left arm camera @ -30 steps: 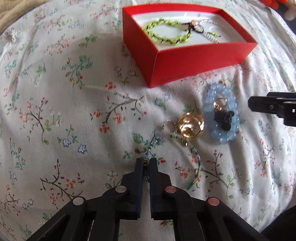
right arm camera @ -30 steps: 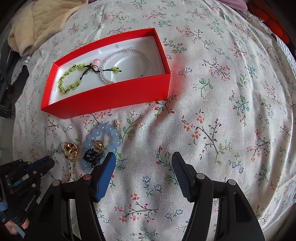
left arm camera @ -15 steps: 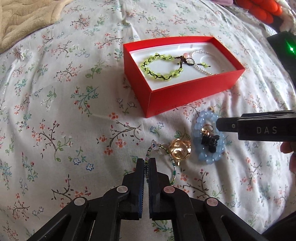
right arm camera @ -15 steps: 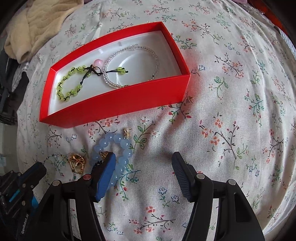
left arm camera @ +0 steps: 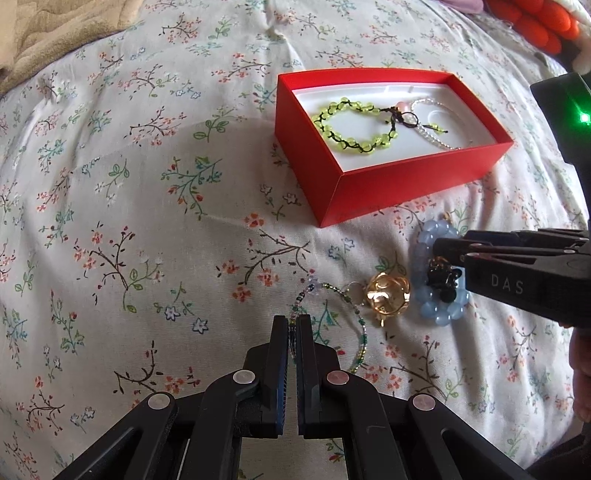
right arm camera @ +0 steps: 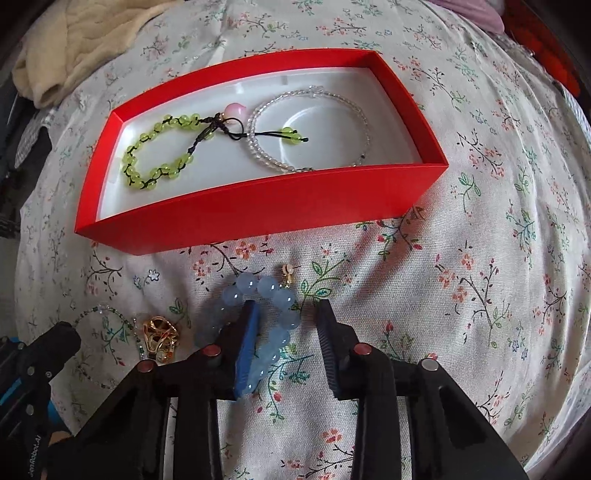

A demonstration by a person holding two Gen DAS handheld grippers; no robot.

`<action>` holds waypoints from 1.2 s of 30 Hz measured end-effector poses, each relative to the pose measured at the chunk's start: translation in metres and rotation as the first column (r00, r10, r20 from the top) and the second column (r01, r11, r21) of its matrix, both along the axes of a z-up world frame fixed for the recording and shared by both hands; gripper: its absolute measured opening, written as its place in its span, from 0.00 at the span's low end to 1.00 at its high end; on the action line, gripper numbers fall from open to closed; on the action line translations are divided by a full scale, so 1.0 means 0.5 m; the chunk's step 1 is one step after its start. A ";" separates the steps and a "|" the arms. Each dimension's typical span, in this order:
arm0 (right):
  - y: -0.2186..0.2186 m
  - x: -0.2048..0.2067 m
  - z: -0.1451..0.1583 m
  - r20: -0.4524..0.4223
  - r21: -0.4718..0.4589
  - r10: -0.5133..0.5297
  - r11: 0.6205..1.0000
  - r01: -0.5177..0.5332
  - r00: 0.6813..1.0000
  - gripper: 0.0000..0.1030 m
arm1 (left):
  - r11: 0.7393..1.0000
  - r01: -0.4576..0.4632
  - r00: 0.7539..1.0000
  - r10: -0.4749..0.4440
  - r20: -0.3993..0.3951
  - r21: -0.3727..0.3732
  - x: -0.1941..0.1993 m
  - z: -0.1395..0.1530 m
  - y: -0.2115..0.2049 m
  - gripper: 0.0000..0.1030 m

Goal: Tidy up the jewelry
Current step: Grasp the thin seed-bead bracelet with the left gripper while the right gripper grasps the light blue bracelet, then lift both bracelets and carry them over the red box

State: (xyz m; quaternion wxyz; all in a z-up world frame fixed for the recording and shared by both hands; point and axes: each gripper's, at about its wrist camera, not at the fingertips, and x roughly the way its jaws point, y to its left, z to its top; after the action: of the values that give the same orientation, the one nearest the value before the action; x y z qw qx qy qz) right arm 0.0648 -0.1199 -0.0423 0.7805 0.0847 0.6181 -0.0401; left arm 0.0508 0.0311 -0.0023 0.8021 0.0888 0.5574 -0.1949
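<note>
A red box (left arm camera: 406, 181) (right arm camera: 258, 210) with a white liner holds a green bead bracelet (left arm camera: 351, 127) (right arm camera: 159, 155) and a clear bead bracelet (right arm camera: 310, 129). On the floral cloth lie a pale blue bead bracelet (left arm camera: 439, 317) (right arm camera: 280, 314) with a black charm (left arm camera: 441, 280), and a thin beaded strand (left arm camera: 325, 291) with a gold pendant (left arm camera: 388, 299) (right arm camera: 160, 332). My left gripper (left arm camera: 293, 323) is shut on the thin strand. My right gripper (right arm camera: 286, 310) is open and straddles the near side of the blue bracelet, one finger inside the loop.
A beige blanket (left arm camera: 44, 33) (right arm camera: 74, 48) lies at the far left. Orange-red items (left arm camera: 532, 22) sit at the far right. The other gripper's body with a green light (left arm camera: 569, 110) stands right of the box.
My right gripper moved forward and down over the blue bracelet. My left gripper stayed shut on the strand and drew back, and the pendant shifted slightly with it.
</note>
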 end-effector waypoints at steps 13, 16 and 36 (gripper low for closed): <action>-0.004 -0.046 0.047 0.064 0.070 0.040 0.997 -0.044 0.997 0.12 | 1.000 -0.021 1.000 0.021 -0.003 -0.016 0.008 0.003 0.006 0.00; -0.016 -0.065 0.070 0.087 0.100 0.038 0.994 -0.047 0.995 0.12 | 0.999 -0.020 1.000 0.021 0.004 -0.026 0.006 0.011 0.002 0.00; -0.045 -0.091 0.178 0.216 0.163 0.007 0.986 -0.043 0.976 0.12 | 0.994 -0.002 0.997 0.010 0.071 -0.113 -0.008 0.082 -0.032 0.00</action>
State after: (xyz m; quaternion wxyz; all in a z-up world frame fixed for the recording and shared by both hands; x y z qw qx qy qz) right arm 0.0191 -0.1422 0.0467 0.8332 0.1458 0.5325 0.0310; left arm 0.0468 0.0151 0.0386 0.8259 0.0483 0.5167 -0.2205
